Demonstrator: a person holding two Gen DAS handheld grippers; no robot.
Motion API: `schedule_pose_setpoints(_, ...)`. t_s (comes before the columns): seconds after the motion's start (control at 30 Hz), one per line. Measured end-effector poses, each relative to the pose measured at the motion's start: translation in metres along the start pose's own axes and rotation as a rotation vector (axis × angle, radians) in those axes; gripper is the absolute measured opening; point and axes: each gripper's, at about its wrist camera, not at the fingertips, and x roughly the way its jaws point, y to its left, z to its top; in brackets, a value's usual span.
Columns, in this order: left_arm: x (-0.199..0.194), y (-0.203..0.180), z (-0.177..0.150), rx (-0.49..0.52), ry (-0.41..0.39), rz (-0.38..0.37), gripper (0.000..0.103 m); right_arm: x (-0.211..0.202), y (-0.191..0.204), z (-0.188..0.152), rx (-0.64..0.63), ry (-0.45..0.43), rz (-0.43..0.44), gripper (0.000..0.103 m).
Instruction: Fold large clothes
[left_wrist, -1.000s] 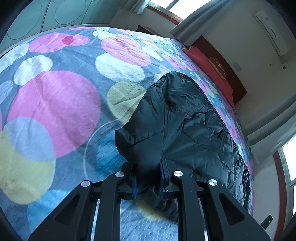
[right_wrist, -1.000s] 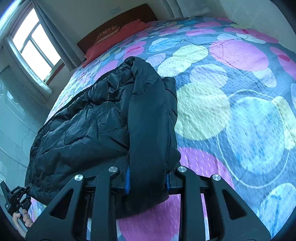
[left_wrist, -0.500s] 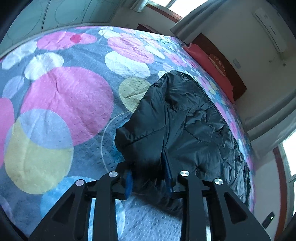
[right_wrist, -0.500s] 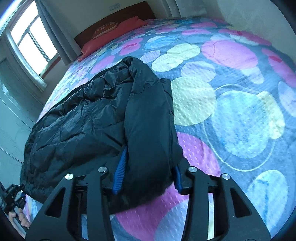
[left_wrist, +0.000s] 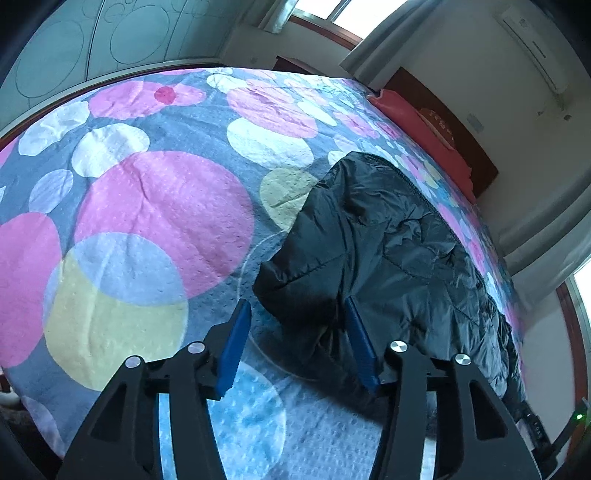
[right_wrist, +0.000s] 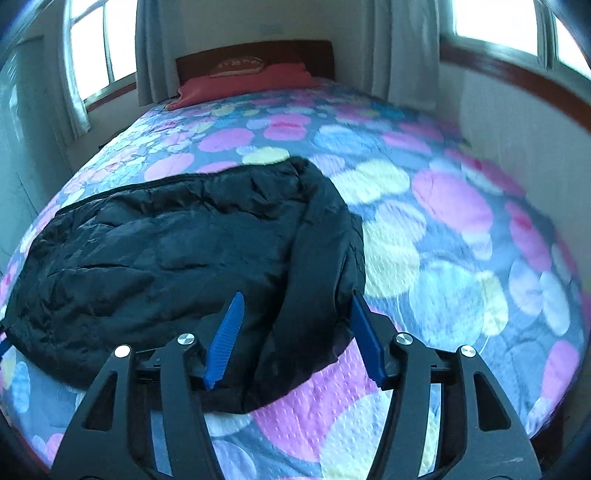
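A black puffer jacket (left_wrist: 399, 254) lies on the bed, folded lengthwise, with a sleeve laid over its body. My left gripper (left_wrist: 297, 314) is open, its blue pads on either side of the jacket's near corner, holding nothing. In the right wrist view the jacket (right_wrist: 177, 251) spreads to the left and the folded sleeve (right_wrist: 317, 258) runs toward me. My right gripper (right_wrist: 295, 306) is open, its pads on either side of the sleeve end, not gripping it.
The bed is covered by a quilt with pink, yellow and blue circles (left_wrist: 155, 206), also in the right wrist view (right_wrist: 461, 240). A red pillow (right_wrist: 243, 85) and dark headboard (right_wrist: 255, 53) are at the far end. Walls and windows surround the bed.
Both grippers were shut on the jacket a second ago. Both have opened and let it go, and both have drawn back a little. The right view has swung toward the headboard.
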Motion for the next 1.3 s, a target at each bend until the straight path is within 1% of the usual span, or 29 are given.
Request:
schedule_pose_setpoints(0.1,-0.001,0.004,-0.001,-0.006,0.005,0.004,0.053,-0.015,0.007,0.008,-0.052,-0.060,-0.032,0.060)
schedule_pose_setpoints(0.13,-0.002,0.006,-0.002,-0.014,0.002,0.007,0.053,-0.025,0.010,0.010,-0.077,-0.094,-0.058,0.064)
schedule_pose_setpoints(0.17,-0.002,0.007,-0.001,-0.019,0.001,0.006,0.053,-0.031,0.012,0.011,-0.092,-0.120,-0.064,0.067)
schedule_pose_setpoints(0.23,-0.004,0.011,-0.001,-0.030,0.001,0.016,0.053,-0.037,0.018,0.014,-0.121,-0.140,-0.055,0.067)
schedule_pose_setpoints(0.3,-0.005,0.014,-0.001,-0.033,0.001,0.020,0.053,-0.033,0.027,0.016,-0.147,-0.126,-0.024,0.067)
schedule_pose_setpoints(0.37,-0.008,0.015,-0.002,-0.027,-0.001,0.030,0.053,-0.017,0.042,0.017,-0.160,-0.077,0.039,0.067)
schedule_pose_setpoints(0.43,-0.010,0.016,-0.002,-0.025,-0.002,0.035,0.053,-0.003,0.060,0.021,-0.185,-0.053,0.075,0.067)
schedule_pose_setpoints(0.57,-0.015,0.021,0.002,-0.034,-0.018,0.059,0.053,0.019,0.102,0.035,-0.237,-0.064,0.088,0.067)
schedule_pose_setpoints(0.7,-0.018,0.024,0.007,-0.060,-0.028,0.076,0.053,0.045,0.133,0.040,-0.263,-0.054,0.053,0.067)
schedule_pose_setpoints(0.77,-0.020,0.022,0.011,-0.066,-0.039,0.080,0.053,0.062,0.139,0.038,-0.269,-0.024,0.029,0.067)
schedule_pose_setpoints(0.83,-0.020,0.016,0.017,-0.070,-0.048,0.074,0.054,0.082,0.141,0.031,-0.265,0.034,0.017,0.067)
schedule_pose_setpoints(0.87,-0.018,0.012,0.019,-0.070,-0.048,0.069,0.056,0.094,0.140,0.024,-0.256,0.073,0.022,0.067)
schedule_pose_setpoints(0.9,-0.016,0.006,0.023,-0.071,-0.051,0.061,0.063,0.102,0.138,0.017,-0.245,0.083,0.026,0.067)
schedule_pose_setpoints(0.93,-0.014,0.002,0.025,-0.071,-0.057,0.058,0.066,0.105,0.137,0.014,-0.242,0.076,0.023,0.067)
schedule_pose_setpoints(1.03,-0.001,-0.014,0.033,-0.051,-0.054,0.052,0.066,0.107,0.140,0.009,-0.257,0.065,-0.005,0.067)
schedule_pose_setpoints(1.17,0.023,-0.028,0.048,-0.049,-0.030,0.065,0.067,0.108,0.139,0.008,-0.247,0.070,0.003,0.067)
schedule_pose_setpoints(1.3,0.043,-0.034,0.062,-0.057,0.000,0.061,0.068,0.108,0.139,0.007,-0.244,0.070,0.006,0.067)
